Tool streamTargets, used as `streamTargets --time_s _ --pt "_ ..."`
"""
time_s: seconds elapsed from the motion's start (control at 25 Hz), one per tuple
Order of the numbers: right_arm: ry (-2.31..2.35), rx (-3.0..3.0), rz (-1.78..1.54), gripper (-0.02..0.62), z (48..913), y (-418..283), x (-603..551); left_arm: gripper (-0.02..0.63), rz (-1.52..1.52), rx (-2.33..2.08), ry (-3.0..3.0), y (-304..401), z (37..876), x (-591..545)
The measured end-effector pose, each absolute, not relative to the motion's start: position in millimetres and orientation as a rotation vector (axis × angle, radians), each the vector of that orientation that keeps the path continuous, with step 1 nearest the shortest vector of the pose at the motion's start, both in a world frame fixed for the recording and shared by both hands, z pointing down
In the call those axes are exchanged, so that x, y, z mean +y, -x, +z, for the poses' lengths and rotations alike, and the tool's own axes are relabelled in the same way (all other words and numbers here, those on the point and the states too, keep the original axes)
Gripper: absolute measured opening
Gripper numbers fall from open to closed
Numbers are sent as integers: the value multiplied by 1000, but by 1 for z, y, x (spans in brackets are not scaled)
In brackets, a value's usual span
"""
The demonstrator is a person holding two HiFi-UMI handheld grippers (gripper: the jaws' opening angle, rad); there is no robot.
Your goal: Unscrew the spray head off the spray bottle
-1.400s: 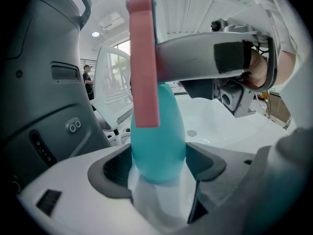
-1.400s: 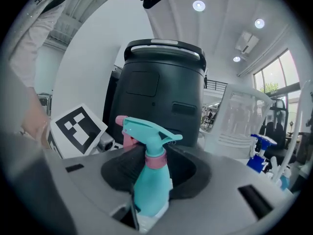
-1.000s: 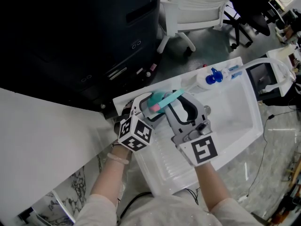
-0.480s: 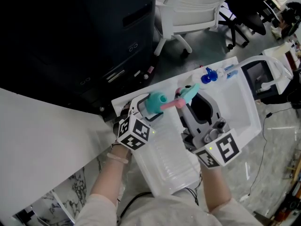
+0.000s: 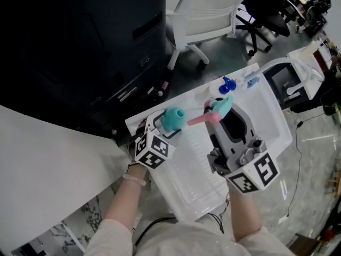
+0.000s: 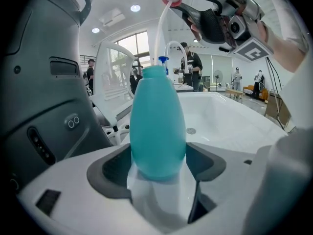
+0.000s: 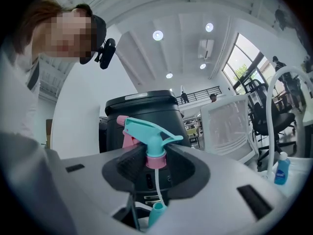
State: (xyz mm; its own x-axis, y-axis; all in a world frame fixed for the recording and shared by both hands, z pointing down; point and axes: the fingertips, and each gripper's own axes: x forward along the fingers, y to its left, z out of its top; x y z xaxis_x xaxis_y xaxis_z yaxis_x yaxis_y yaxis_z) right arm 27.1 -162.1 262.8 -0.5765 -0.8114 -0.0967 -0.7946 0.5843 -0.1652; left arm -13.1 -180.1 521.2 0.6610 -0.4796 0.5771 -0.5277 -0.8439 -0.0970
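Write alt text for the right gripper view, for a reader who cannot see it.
The right gripper clamps the pink collar of a teal spray head, held above the teal bottle, with its white dip tube running down to the bottle's mouth. Behind are a dark machine, a white chair and a bright ceiling with round lights.

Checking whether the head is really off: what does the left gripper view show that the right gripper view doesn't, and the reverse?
Only the left gripper view: the bottle, its whole teal body clamped in the left gripper, and the white sink behind. Only the right gripper view: the spray head with its teal top, held at its collar by the right gripper. Both: the thin tube running from the head down to the bottle's mouth.
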Motion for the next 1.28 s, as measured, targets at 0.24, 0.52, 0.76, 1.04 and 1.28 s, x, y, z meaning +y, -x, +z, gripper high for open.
streamTargets --time_s 0.24,0.52,0.76,1.04,1.28 --pt "1422 2590 -126 135 250 -43 -147 351 1014 -799 -2767 12 532 -182" --pt "1531 2549 -124 135 250 -68 -126 362 1035 -825 -2804 13 528 -182" --pt "1632 2527 -142 135 260 -94 -110 370 962 -852 -2767 18 525 -182" --pt "1682 2517 -186 135 279 -109 -93 373 920 -928 -2735 23 521 -180" --pt "1605 2585 -219 135 287 -113 -82 373 1004 -1104 -2628 43 517 -160"
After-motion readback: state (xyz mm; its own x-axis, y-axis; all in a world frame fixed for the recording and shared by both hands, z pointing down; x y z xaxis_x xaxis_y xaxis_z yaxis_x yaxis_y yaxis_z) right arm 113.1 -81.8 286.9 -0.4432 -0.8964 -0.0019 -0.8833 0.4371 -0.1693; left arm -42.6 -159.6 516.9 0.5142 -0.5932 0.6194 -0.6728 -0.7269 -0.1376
